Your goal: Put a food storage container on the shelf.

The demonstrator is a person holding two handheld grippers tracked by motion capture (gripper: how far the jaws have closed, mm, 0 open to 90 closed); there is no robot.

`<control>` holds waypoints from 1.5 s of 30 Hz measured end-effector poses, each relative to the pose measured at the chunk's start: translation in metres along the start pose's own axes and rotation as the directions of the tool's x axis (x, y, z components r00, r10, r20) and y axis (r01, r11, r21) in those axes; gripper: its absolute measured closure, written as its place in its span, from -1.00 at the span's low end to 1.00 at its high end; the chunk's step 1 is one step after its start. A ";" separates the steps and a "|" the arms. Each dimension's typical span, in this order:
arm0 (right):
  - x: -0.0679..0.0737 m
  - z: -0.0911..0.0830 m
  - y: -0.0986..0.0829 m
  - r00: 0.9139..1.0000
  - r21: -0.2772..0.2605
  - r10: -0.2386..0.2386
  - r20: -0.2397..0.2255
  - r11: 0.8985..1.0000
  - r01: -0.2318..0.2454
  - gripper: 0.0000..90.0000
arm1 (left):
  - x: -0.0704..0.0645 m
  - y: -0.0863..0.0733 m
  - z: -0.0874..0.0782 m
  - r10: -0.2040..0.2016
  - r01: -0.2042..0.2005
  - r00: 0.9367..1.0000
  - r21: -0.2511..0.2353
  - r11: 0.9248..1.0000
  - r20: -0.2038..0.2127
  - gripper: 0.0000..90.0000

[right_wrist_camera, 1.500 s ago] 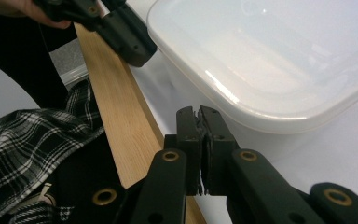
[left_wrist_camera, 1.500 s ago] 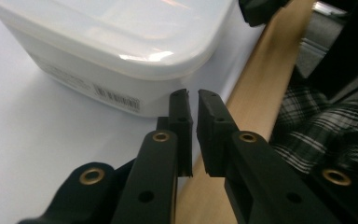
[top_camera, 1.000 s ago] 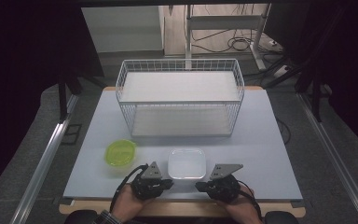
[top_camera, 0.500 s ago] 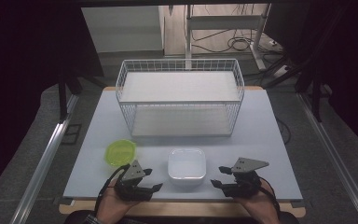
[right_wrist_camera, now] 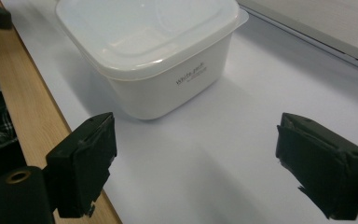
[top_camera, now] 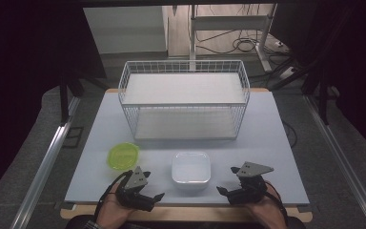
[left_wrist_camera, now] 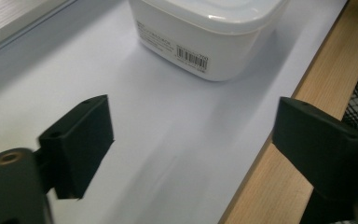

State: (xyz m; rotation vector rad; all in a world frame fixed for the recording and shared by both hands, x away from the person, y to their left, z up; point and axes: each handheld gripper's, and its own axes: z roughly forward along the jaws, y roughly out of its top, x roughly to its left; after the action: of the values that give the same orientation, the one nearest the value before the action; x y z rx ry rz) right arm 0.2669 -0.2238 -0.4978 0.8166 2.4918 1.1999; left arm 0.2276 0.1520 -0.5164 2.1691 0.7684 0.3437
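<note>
High view: a white box [top_camera: 190, 168] with its lid on sits on the surface [top_camera: 276, 143] near the near edge, about midway along it. The left gripper [top_camera: 153, 196] is at the near edge to the left of the box, the right gripper [top_camera: 223, 191] at the near edge to its right; both point inward toward the box and neither touches it. A green lid [top_camera: 123, 155] lies flat left of the box, apart from it. A wire basket [top_camera: 184, 100] stands toward the far edge.

Left gripper view: the jaws are spread wide with nothing between them, above the surface's near edge where the wooden rim [left_wrist_camera: 279, 154] shows. The box's barcoded side faces this gripper, ahead of the jaws.

Right gripper view: the jaws are likewise released and wide apart, grasping nothing. The box lies ahead, toward the left jaw, small print on its side, its translucent lid seated.
</note>
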 end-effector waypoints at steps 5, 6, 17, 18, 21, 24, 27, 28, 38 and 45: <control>0.000 -0.003 0.003 0.999 -0.067 0.039 0.004 0.997 -0.039 -0.79 | 0.000 0.004 0.003 -0.013 0.013 1.000 -0.010 1.000 0.021 -0.80; 0.000 -0.003 0.003 0.999 -0.067 0.039 0.004 0.997 -0.039 -0.79 | 0.000 0.004 0.003 -0.013 0.013 1.000 -0.010 1.000 0.021 -0.80; 0.007 0.001 0.020 0.999 -0.094 0.053 -0.006 0.994 -0.054 -0.88 | 0.009 0.023 0.006 -0.083 0.085 0.994 -0.016 0.996 0.074 -0.84; 0.007 0.001 0.020 0.999 -0.094 0.053 -0.006 0.994 -0.054 -0.88 | 0.009 0.023 0.006 -0.083 0.085 0.994 -0.016 0.996 0.074 -0.84; 0.006 0.005 0.025 0.997 -0.079 0.073 -0.034 0.994 -0.075 -0.88 | 0.013 0.030 0.009 -0.097 0.101 0.986 -0.025 0.995 0.139 -0.87; 0.004 0.008 0.029 0.992 -0.055 0.098 -0.078 0.993 -0.103 -0.85 | 0.013 0.038 0.013 -0.100 0.107 0.981 -0.035 0.994 0.167 -0.90; 0.002 0.014 0.036 0.988 -0.022 0.095 -0.121 0.995 -0.098 -0.79 | 0.014 0.050 0.023 -0.103 0.108 0.979 -0.017 0.994 0.178 -0.90; 0.002 0.014 0.036 0.988 -0.022 0.095 -0.121 0.995 -0.098 -0.79 | 0.014 0.050 0.023 -0.103 0.108 0.979 -0.017 0.994 0.178 -0.89; -0.003 0.041 0.046 0.974 0.035 0.170 -0.153 0.985 -0.166 -0.68 | 0.023 0.061 0.053 -0.169 0.165 0.960 0.039 0.986 0.225 -0.92; -0.006 0.047 0.050 0.968 0.082 0.206 -0.141 0.977 -0.196 -0.50 | 0.025 0.060 0.057 -0.189 0.184 0.949 0.042 0.982 0.252 -0.91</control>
State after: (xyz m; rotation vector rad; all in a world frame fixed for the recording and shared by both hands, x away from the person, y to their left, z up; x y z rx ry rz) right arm 0.3119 -0.1717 -0.4882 1.0568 2.6333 1.2912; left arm 0.2982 0.1037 -0.5081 2.0845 0.8224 -0.0406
